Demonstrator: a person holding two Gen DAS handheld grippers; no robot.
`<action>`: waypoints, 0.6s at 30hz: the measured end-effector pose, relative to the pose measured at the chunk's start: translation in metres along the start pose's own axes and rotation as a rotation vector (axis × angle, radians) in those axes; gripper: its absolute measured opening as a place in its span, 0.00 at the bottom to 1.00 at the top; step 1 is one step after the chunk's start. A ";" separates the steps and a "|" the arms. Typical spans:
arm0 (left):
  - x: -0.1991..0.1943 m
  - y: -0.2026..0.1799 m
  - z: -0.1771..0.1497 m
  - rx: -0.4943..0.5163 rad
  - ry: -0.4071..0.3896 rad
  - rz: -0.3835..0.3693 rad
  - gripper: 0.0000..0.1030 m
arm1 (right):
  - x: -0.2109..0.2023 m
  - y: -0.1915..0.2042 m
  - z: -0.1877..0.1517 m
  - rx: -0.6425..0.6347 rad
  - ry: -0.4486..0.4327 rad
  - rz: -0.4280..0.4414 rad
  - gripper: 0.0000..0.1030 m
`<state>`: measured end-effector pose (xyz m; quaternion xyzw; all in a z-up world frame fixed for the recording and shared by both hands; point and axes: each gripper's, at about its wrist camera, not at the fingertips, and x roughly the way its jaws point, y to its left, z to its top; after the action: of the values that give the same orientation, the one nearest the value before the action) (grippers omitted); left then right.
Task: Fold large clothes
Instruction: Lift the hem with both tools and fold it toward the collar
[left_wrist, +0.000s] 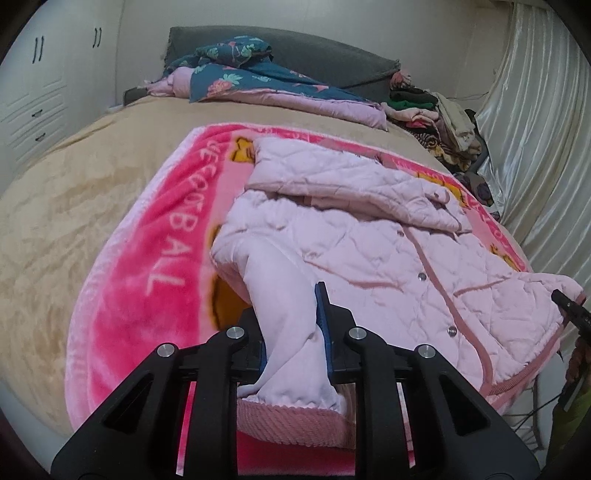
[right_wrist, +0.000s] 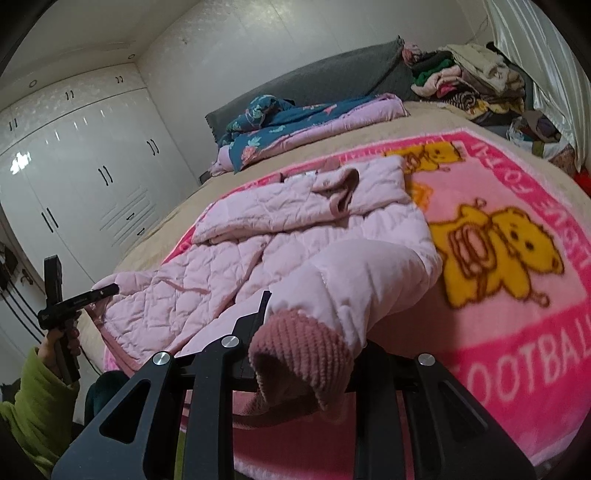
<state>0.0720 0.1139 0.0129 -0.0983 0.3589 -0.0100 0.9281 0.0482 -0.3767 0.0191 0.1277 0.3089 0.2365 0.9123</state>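
Spread over the bed (left_wrist: 74, 192) on a pink blanket (left_wrist: 147, 258), the quilted pink jacket (left_wrist: 351, 240) looks soft, bulky and light, so both grippers' jaws, left gripper (left_wrist: 291, 321) and right gripper (right_wrist: 310, 325), clamp a sleeve just above its ribbed cuff (right_wrist: 299, 350), a sensible hold.

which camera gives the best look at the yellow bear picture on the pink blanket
The right wrist view: the yellow bear lies whole and uncovered beside the pink jacket. The left wrist view shows only yellow scraps at the jacket's edges.
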 end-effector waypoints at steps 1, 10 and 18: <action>-0.001 -0.002 0.003 0.003 -0.007 0.003 0.12 | 0.000 0.000 0.003 -0.001 -0.003 0.000 0.21; -0.002 -0.006 0.024 0.005 -0.042 0.012 0.12 | -0.002 0.003 0.024 0.003 -0.029 0.005 0.21; -0.006 -0.008 0.040 -0.004 -0.079 0.007 0.12 | -0.003 0.002 0.047 0.014 -0.051 0.008 0.21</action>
<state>0.0948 0.1138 0.0475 -0.0994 0.3223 -0.0022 0.9414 0.0744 -0.3803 0.0576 0.1411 0.2868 0.2347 0.9180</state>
